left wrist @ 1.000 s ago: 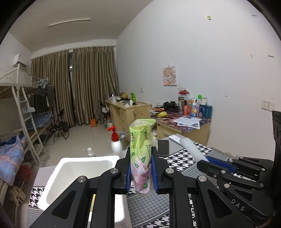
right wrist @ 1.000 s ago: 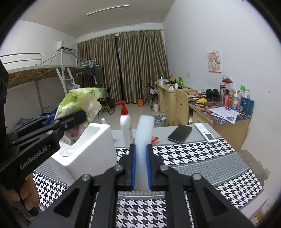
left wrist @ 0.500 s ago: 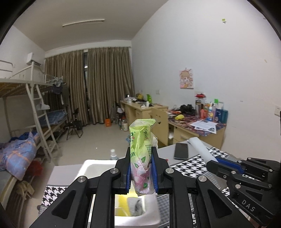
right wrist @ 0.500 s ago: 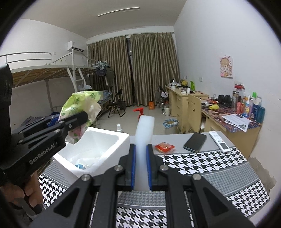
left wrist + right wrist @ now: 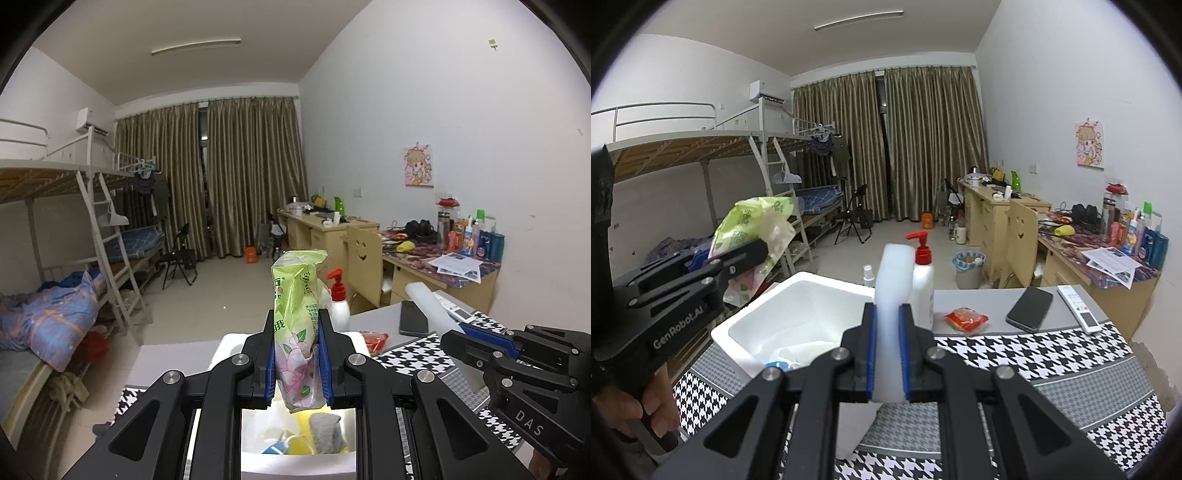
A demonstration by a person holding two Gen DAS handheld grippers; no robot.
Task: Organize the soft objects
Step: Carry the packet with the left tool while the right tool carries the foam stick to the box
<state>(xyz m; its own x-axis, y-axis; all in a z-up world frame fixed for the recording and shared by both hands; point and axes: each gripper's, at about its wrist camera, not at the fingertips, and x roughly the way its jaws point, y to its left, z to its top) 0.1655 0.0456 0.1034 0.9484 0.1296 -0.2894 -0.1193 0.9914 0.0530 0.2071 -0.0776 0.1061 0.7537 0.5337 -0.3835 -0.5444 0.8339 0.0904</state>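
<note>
Pinching a green floral tissue pack [image 5: 295, 332] upright between the blue pads of the left gripper [image 5: 297, 354], jaws closed hard on its lower half, crinkled top sticking up free. Hanging right above the open white foam box [image 5: 798, 295], bottom edge of the pack over the box's mouth. Already lying inside the box: a grey cloth piece [image 5: 325, 432], something yellow [image 5: 299, 439] and a bit of blue, seen through the gap under the jaws in the left wrist view; pale crumpled material at the bottom in the right wrist view.

Clamping a white foam block [image 5: 888, 332] in the right gripper [image 5: 887, 354], jaws tight against both faces, block standing on end and poking well above the fingertips. Held to the right of the box, over the houndstooth tablecloth [image 5: 1034, 354]; bottom end of the block hidden behind the gripper body.

Standing just behind the box: a white pump bottle with a red head [image 5: 921, 284]. Lying on the grey strip of the table, apart from one another: a small red packet [image 5: 966, 319], a dark phone [image 5: 1029, 308], a white remote [image 5: 1078, 308].

Gripping the left tool's handle at lower left of the right wrist view: a bare hand [image 5: 646, 406].
</note>
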